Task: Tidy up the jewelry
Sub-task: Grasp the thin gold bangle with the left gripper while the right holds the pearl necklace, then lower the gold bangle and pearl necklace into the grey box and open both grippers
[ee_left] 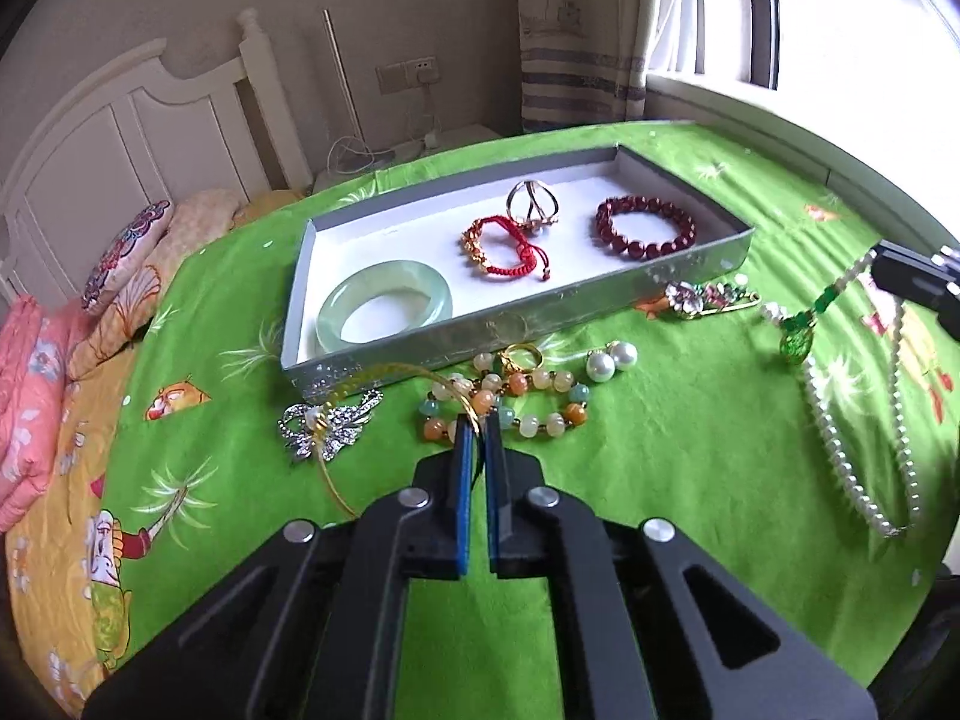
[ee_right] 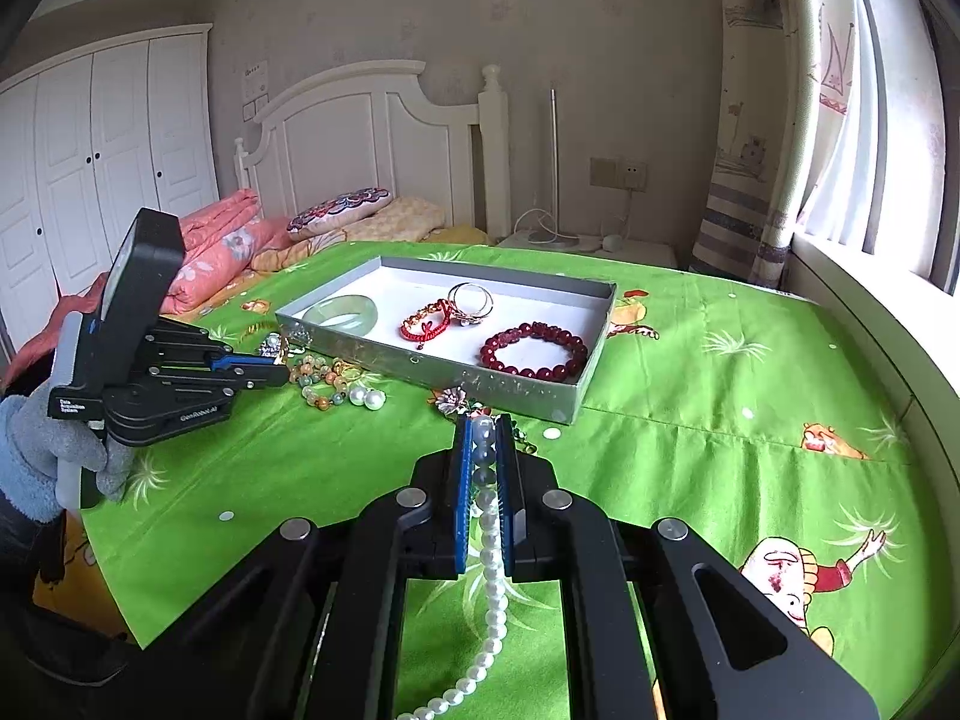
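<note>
Jewelry is split between the grey tray (ee_left: 690, 273) and the green bedspread (ee_left: 660, 450) that carries it. In the tray lie a jade bangle (ee_left: 384, 306) at its near left corner, a red cord bracelet (ee_left: 510, 246), a pair of silver rings (ee_left: 533, 204) and a dark red bead bracelet (ee_left: 645, 228).

The left gripper (ee_left: 477, 426) is pressed together on a thin gold bangle (ee_left: 390, 373). Its far arc appears to loop over a rhinestone bow brooch (ee_left: 330, 423) just outside the tray's near left corner. I judge this the main risk: such thin wire could slip from the pads, or catch the brooch and drag it along. A pastel bead bracelet (ee_left: 510, 402), a gold ring (ee_left: 521, 356) and pearl earrings (ee_left: 612, 360) lie just beyond the fingertips, along the tray's near edge.

The right gripper (ee_right: 485, 438) pinches a pearl necklace (ee_right: 489, 588) whose long strand trails back onto the bedspread, with a green pendant (ee_left: 798, 342) hanging free. That loose length may well swing or snag the flower brooch (ee_left: 696, 297) by the tray's near right corner.
</note>
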Demonstrator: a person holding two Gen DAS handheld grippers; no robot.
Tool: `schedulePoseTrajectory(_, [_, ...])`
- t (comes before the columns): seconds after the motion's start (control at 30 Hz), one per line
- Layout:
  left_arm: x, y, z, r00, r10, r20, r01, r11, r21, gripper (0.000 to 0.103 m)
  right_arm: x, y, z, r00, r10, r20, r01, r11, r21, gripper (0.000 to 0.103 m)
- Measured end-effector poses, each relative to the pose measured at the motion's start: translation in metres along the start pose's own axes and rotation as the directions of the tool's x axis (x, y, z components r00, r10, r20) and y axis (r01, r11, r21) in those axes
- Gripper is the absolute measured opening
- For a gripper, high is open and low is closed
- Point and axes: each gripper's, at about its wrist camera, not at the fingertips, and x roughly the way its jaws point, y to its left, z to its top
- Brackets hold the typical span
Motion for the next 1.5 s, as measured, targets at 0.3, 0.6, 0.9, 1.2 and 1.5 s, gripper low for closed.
schedulePoseTrajectory(0.3, [-0.050, 0.025, 0.002, 0.995, -0.034, 0.091, 0.037, 0.999, -0.033, 0.004, -0.005, 0.001, 0.004, 1.000, 0.019, 0.019, -0.019, 1.000, 0.008, 0.008])
schedulePoseTrajectory(0.6, [-0.063, 0.021, 0.010, 0.992, -0.029, 0.122, 0.031, 0.999, -0.015, 0.004, -0.023, 0.002, 0.036, 0.995, 0.040, 0.087, -0.039, 0.999, -0.020, 0.008])
schedulePoseTrajectory(0.9, [-0.062, 0.008, 0.028, 0.989, -0.036, 0.143, 0.032, 0.999, 0.032, 0.004, -0.034, 0.014, 0.080, 0.986, 0.037, 0.161, -0.019, 0.994, -0.108, 0.008])
schedulePoseTrajectory(1.2, [-0.066, -0.004, 0.059, 0.984, -0.038, 0.173, 0.026, 0.997, 0.076, 0.004, -0.041, 0.012, 0.146, 0.968, 0.013, 0.251, 0.026, 0.988, -0.151, 0.008])
schedulePoseTrajectory(1.5, [-0.027, 0.000, 0.100, 0.991, -0.049, 0.126, 0.041, 0.997, 0.071, 0.004, 0.003, 0.000, 0.193, 0.976, -0.041, 0.212, 0.074, 0.986, -0.152, 0.008])
